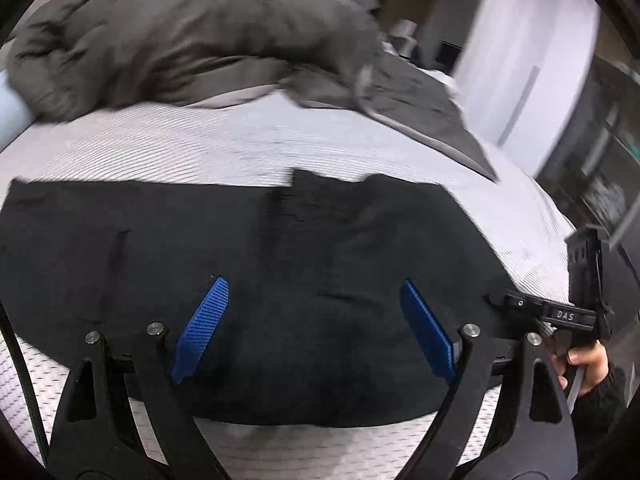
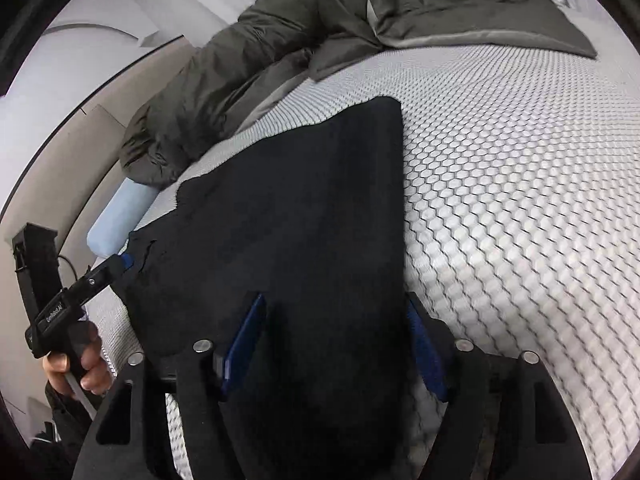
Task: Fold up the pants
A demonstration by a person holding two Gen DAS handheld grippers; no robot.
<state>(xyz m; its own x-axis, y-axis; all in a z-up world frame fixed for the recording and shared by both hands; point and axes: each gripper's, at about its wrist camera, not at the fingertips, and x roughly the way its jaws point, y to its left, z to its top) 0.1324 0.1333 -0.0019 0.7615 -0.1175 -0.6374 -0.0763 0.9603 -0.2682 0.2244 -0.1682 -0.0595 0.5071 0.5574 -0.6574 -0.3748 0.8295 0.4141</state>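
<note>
Black pants [image 1: 280,280] lie flat across the white mattress [image 1: 200,148]. My left gripper [image 1: 316,330] hovers over their middle, open wide, its blue pads [image 1: 204,328] clear of the cloth. In the right wrist view the pants [image 2: 300,220] run away from me as a long dark strip. My right gripper [image 2: 336,350] straddles their right edge, one pad [image 2: 244,344] over the cloth and the other on the mattress side. A light gap shows beside that pad, so it stands open. Each gripper also shows from the side in the other view, the right gripper [image 1: 516,304] and the left gripper [image 2: 116,266].
A rumpled grey duvet [image 1: 180,40] is heaped along the far side of the bed [image 2: 500,160]. A pale blue pillow [image 2: 120,216] sits at the bed's left edge by a beige wall. A hand [image 2: 80,368] holds the left tool; white panels and dark furniture stand beyond.
</note>
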